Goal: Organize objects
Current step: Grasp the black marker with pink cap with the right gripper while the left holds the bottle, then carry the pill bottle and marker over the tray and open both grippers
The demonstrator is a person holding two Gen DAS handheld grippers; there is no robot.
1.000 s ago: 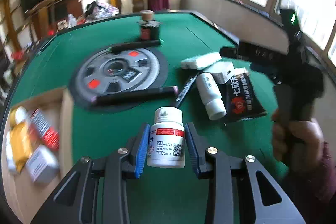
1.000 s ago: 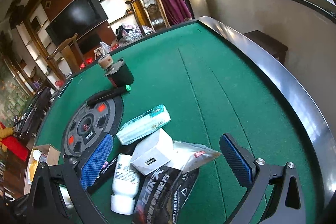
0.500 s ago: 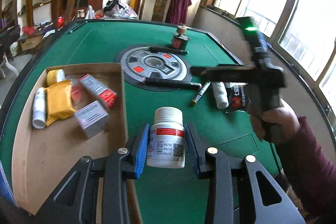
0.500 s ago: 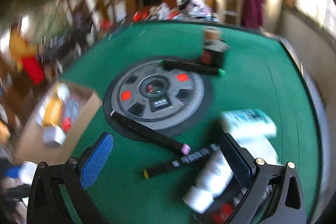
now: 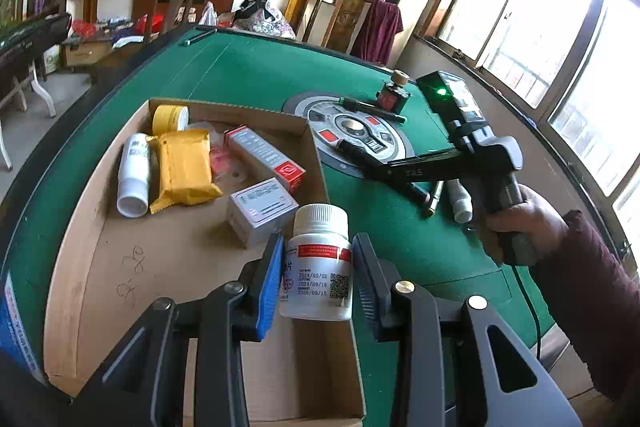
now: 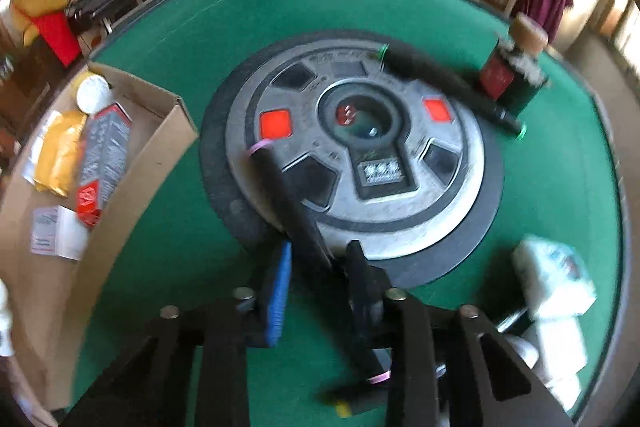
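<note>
A white pill bottle point(image 5: 318, 263) with a red label band is upright in my left gripper point(image 5: 318, 241), which is shut on it above the right wall of the cardboard box point(image 5: 316, 155). My right gripper point(image 6: 318, 259) points down at the table, its jaws closing on a black marker point(image 6: 280, 183) with pink ends. The marker lies slantwise across the rim of the round grey hub point(image 6: 380, 163) and runs between the pads. In the left wrist view a hand point(image 5: 516, 223) holds the right gripper point(image 5: 384, 169) over that marker.
In the box lie a yellow packet point(image 5: 184, 167), a white tube point(image 5: 134, 171), a red-and-white carton point(image 5: 264, 155) and a grey box point(image 5: 262, 207). On the green felt are a green-ended marker point(image 6: 448, 83), a dark corked bottle point(image 6: 512, 75) and a tissue pack point(image 6: 556, 275).
My left gripper carried the pill bottle leftward from the felt to above the box. My right gripper swung from the pile of packets to the hub and narrowed its wide jaws around the pink-ended marker.
</note>
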